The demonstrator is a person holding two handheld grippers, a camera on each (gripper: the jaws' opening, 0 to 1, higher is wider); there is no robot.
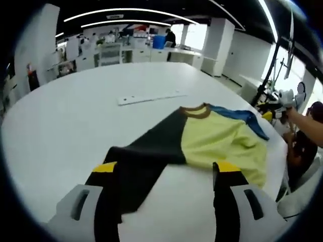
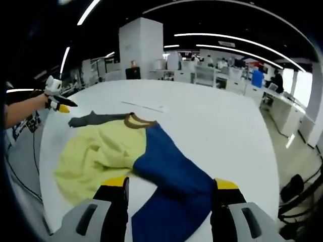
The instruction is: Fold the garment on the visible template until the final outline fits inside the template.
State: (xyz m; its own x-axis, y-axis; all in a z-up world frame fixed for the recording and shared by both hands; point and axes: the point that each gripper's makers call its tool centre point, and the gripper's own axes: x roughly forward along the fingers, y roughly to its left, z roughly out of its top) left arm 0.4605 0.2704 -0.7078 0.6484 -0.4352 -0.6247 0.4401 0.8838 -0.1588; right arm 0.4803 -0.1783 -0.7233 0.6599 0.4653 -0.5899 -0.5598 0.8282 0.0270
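Note:
A garment with a yellow body (image 1: pixel 222 138), brown collar (image 1: pixel 196 111), dark sleeve (image 1: pixel 146 156) and blue sleeve (image 1: pixel 242 117) lies rumpled on the white round table (image 1: pixel 75 126). My left gripper (image 1: pixel 166 176) hovers open over the dark sleeve's end, which lies by its left jaw. In the right gripper view the blue sleeve (image 2: pixel 171 174) runs toward my right gripper (image 2: pixel 171 186), open above its cuff, with the yellow body (image 2: pixel 98 151) to the left. The right gripper (image 1: pixel 280 98) also shows at the far table edge, and the left gripper (image 2: pixel 56 99) shows in a person's hand.
A thin white strip (image 1: pixel 151 97) (image 2: pixel 145 106) lies flat on the table beyond the collar. A person (image 1: pixel 303 141) stands at the table's right edge beside a dark stand (image 1: pixel 267 75). Desks, shelves and people fill the room behind (image 1: pixel 126 48).

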